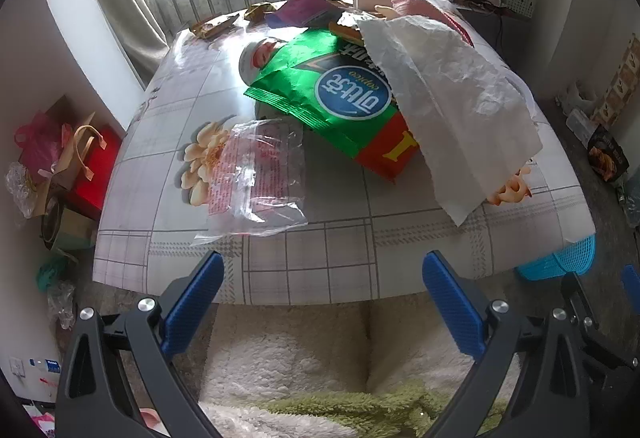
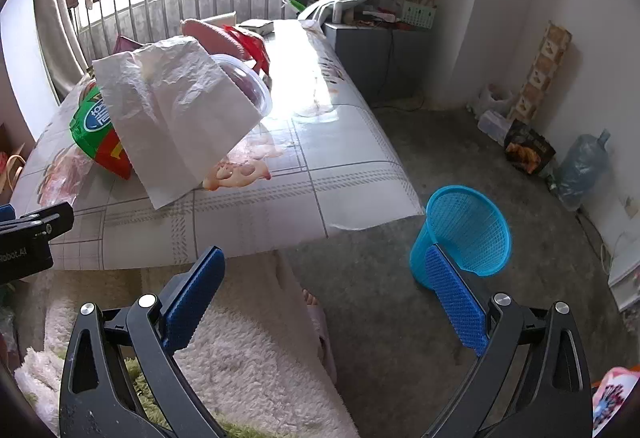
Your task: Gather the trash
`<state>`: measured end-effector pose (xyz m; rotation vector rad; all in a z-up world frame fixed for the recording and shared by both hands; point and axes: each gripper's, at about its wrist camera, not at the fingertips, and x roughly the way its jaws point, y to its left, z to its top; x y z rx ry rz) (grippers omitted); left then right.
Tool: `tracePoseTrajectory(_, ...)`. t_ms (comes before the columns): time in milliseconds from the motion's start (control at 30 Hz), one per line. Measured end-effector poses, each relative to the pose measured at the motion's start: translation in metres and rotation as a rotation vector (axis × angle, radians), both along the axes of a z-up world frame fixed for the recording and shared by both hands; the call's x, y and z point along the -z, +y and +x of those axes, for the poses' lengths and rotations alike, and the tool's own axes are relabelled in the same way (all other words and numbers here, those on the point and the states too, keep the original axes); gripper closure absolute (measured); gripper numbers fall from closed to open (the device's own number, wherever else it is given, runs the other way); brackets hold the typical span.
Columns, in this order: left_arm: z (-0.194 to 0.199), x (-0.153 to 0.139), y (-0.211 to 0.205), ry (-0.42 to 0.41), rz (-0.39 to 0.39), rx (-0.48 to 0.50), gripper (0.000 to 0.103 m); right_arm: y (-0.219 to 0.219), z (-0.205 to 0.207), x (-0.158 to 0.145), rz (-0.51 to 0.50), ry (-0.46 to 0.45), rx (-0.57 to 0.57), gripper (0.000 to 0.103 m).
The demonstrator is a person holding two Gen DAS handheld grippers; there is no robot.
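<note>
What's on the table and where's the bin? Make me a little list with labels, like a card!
table: checked cloth with flower prints
nearest trash: clear plastic wrapper, lying flat near the front edge
middle trash: green snack bag, partly under a white paper sheet
under the paper: clear plastic bowl, tipped on its side
far trash: small wrappers at the back edge
bin: blue mesh basket on the floor, right of the table, nothing seen inside
left gripper: open, empty
right gripper: open, empty
</note>
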<state>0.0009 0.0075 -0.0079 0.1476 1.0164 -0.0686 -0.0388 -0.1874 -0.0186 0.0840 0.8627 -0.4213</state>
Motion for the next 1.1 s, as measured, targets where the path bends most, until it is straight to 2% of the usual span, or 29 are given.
tracePoseTrajectory(1100, 0.0027, 0.0030, 0.0080, 0.007, -0.002, -0.010, 0.006, 0.0044, 0.0004, -0.0018, -0.004, 0.011, -0.017, 0.007)
